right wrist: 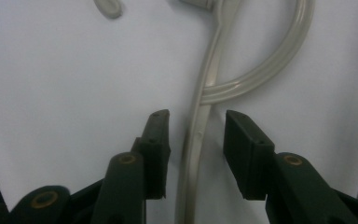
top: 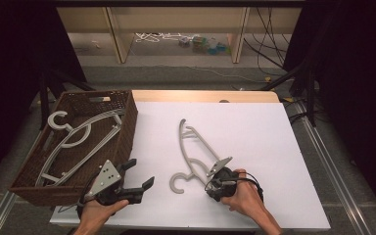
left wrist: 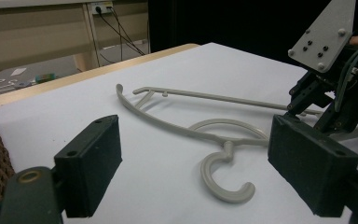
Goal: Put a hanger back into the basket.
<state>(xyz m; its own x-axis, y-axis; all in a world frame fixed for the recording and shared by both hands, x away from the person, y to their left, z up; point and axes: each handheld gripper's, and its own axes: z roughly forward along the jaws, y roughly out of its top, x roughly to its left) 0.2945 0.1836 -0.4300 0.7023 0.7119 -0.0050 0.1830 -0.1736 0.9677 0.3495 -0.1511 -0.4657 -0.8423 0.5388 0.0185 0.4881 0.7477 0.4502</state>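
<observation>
Left tool (top: 138,172) agape, right tool (right wrist: 193,135) narrower

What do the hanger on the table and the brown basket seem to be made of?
Hanger: probably moulded plastic, pale grey, smooth and slightly glossy, with ridged edges in the right gripper view. Basket: probably woven wicker or rattan, dark brown, matte, with a visible weave texture.
</observation>
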